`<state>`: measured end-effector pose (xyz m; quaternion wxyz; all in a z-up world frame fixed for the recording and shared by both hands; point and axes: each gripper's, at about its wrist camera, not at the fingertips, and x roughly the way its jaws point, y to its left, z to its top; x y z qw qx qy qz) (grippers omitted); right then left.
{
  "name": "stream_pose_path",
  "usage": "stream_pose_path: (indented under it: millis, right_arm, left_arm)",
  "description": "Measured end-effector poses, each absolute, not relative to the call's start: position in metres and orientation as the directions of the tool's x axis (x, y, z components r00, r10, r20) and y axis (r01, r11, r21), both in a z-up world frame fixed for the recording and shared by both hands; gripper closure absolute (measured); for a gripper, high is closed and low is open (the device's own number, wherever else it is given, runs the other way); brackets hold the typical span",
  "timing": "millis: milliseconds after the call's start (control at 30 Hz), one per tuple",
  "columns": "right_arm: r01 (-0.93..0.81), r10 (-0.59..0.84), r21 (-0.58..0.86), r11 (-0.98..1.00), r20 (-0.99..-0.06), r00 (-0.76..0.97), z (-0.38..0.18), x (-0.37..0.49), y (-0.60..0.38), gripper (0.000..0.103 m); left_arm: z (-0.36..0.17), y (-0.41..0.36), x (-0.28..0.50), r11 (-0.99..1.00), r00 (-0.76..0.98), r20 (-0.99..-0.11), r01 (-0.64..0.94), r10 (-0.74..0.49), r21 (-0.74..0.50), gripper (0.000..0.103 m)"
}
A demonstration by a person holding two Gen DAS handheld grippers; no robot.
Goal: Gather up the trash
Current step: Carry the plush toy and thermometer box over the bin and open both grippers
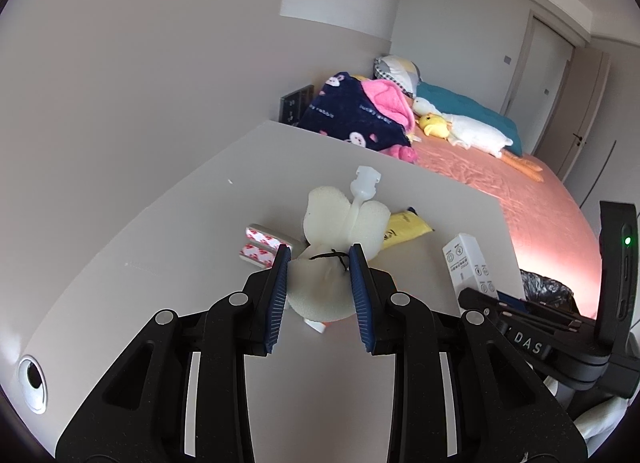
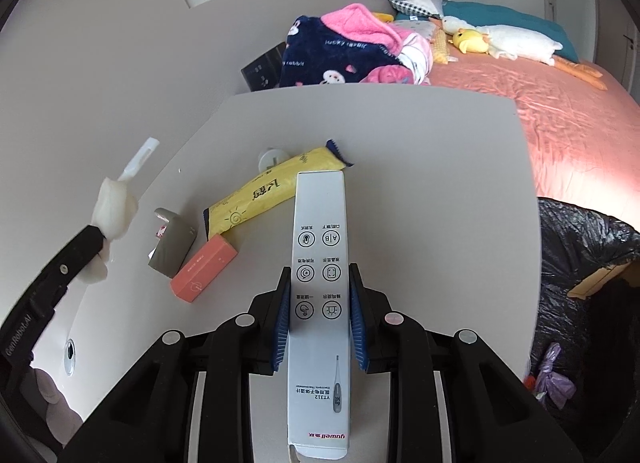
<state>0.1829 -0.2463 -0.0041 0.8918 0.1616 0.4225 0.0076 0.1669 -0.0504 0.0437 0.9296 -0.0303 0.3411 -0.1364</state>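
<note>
Two tongs pinch trash: left tongs (image 1: 319, 259) foam sponge (image 1: 344, 223), right tongs (image 2: 319, 277) thermometer box (image 2: 320, 263)

Pale walls (image 1: 120, 63), grey table (image 2: 400, 135), pink-sheeted bed (image 2: 560, 111), closet doors (image 1: 548, 75)

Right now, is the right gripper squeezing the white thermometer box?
Touching. In the right wrist view, the right gripper has both blue pads pressed against the long edges of the white thermometer box, with no gap on either side.

White table (image 2: 400, 135) with yellow packet (image 2: 260, 191), orange box (image 2: 204, 273), grey card (image 2: 174, 241).
</note>
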Motion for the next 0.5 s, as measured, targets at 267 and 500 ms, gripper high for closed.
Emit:
stream_pose_path:
  millis: [267,500]
  right_arm:
    - [0.135,0.123,0.285,0.949,-0.728,0.674,0.006,0.161,-0.273,0.075]
    - [0.154,0.107,0.289,0.945,-0.717,0.689,0.011,0.145,-0.297,0.075]
  left_arm:
    - [0.040,-0.085,0.152,0.948,0.711,-0.632,0.286,-0.309,-0.143,0.073]
    - [0.039,-0.114,0.140,0.932,0.693,-0.634,0.336,-0.343,-0.138,0.073]
